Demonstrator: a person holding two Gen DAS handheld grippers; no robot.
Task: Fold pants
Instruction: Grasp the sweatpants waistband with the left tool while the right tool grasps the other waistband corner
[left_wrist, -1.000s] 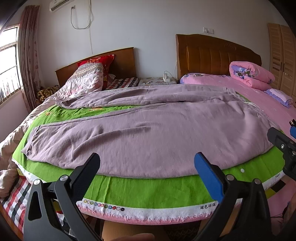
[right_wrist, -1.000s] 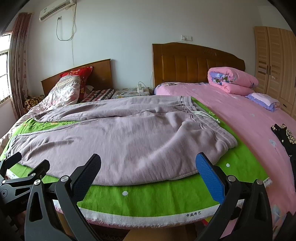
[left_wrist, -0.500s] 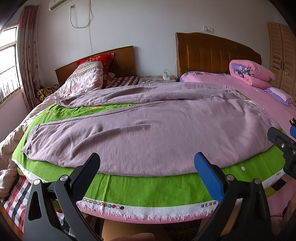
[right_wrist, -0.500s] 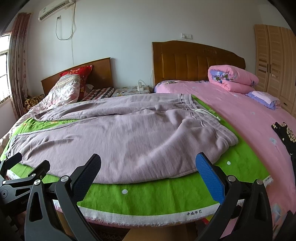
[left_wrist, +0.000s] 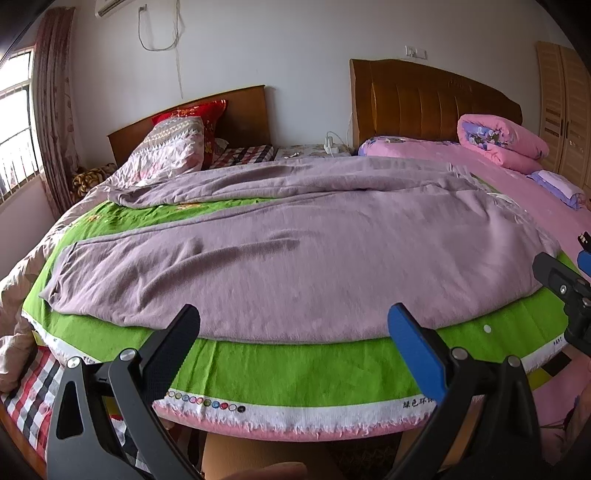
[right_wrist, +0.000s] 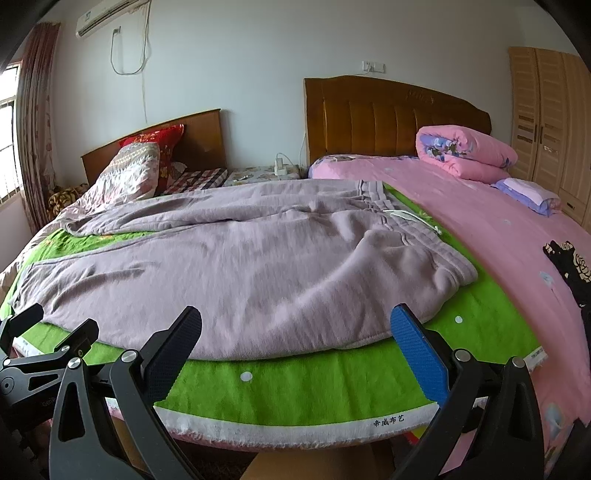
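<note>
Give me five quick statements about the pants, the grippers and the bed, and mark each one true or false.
1. The pants lie spread on a green cloth. True.
2. The left gripper is shut on the pants. False: its jaws are open and hold nothing.
3. The waistband is toward the right side. True.
4. The right gripper is open. True.
5. The pink rolled quilt lies on top of the pants. False: it sits apart, near the headboard.
</note>
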